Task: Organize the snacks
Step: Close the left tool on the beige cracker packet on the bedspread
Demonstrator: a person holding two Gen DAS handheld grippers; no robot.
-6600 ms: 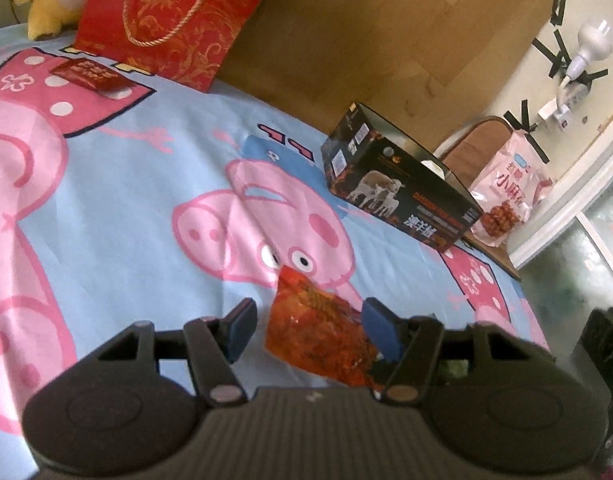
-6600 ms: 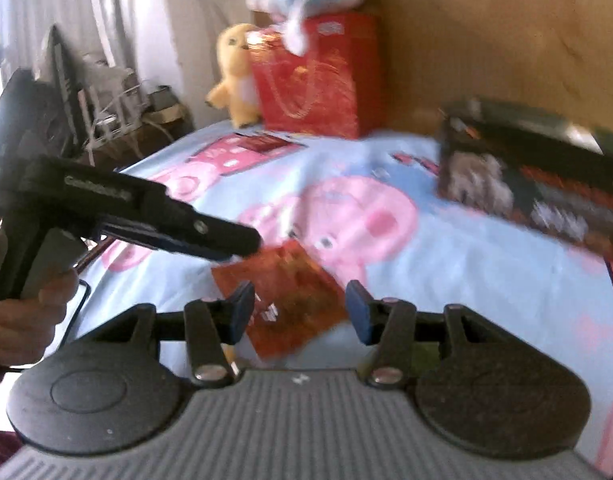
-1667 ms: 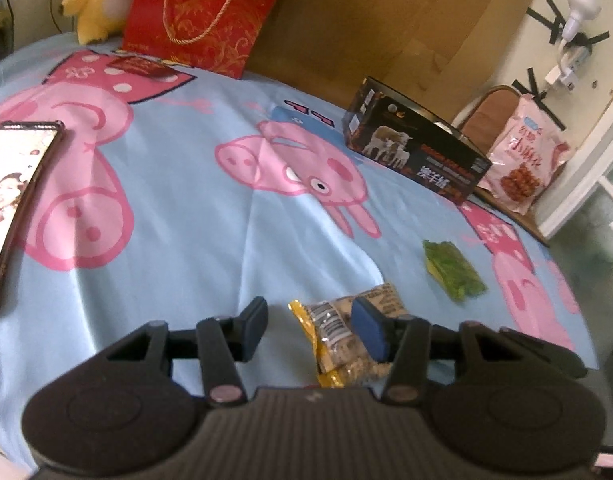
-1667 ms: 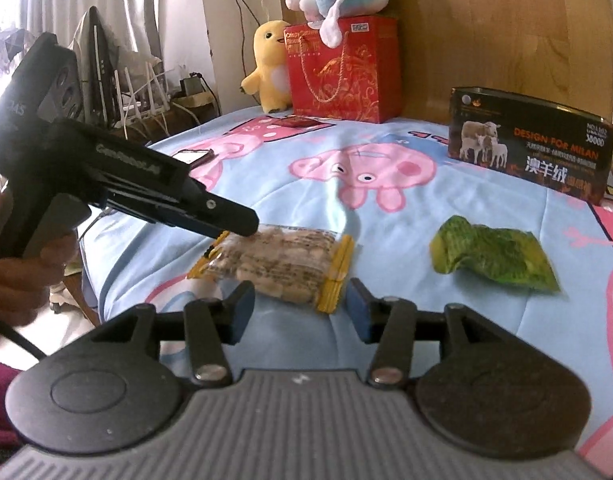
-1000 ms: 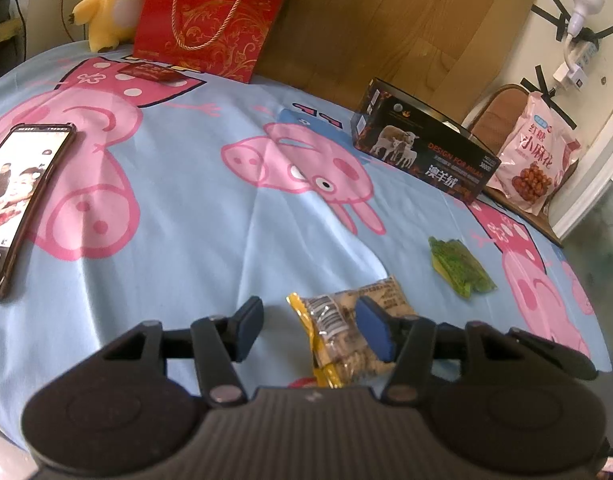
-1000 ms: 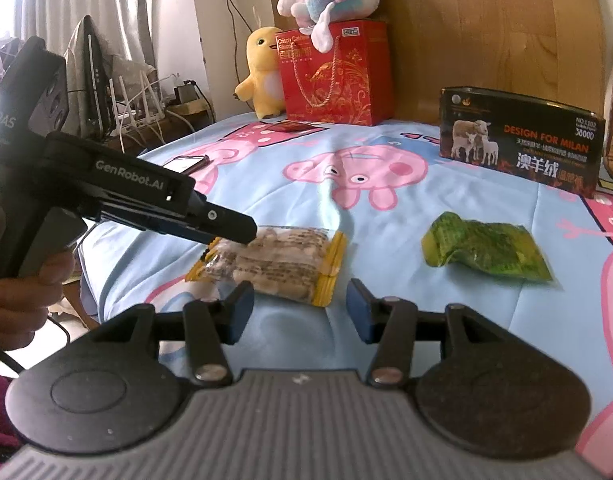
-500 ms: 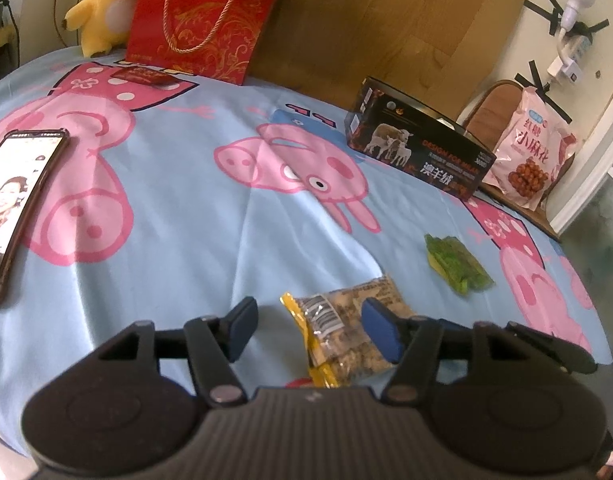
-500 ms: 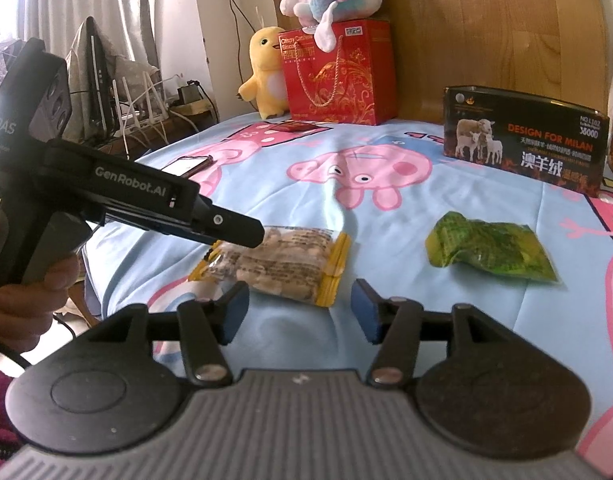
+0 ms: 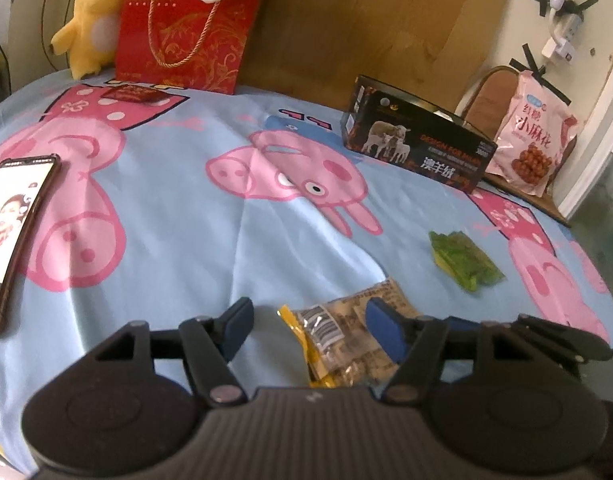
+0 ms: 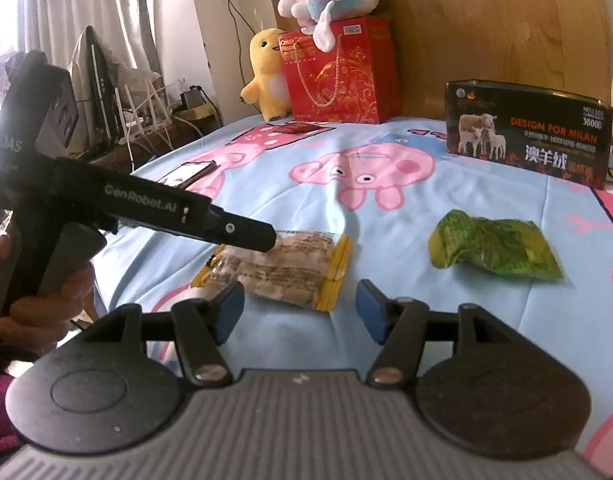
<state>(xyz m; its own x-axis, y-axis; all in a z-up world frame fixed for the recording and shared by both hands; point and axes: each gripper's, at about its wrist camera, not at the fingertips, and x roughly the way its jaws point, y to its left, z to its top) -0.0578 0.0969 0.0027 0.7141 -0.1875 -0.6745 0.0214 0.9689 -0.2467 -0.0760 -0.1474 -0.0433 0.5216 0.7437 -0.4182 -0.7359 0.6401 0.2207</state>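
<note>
On the far left of the bed a phone [image 9: 14, 236] lies flat and glossy on the blue cartoon bedsheet [image 9: 178, 240], near the edge and easy to knock off with a careless sweep. The left tongs [image 9: 306, 322] stand wide, having just been opening; the crinkly clear-and-yellow biscuit packet [image 9: 342, 340] lies between the pads, not pinched. Slick film over lumpy biscuits could slip or crush if squeezed hard, I judge. The right tongs [image 10: 297, 310] have likewise just been opening and hold nothing; that packet [image 10: 290, 268] lies just ahead of them. Both tongs crowd one packet, so a collision seems possible. Further right lies a crumpled green packet [image 9: 464, 266], soft and wrinkled. Behind it stands a rigid black box [image 9: 416, 146].
</note>
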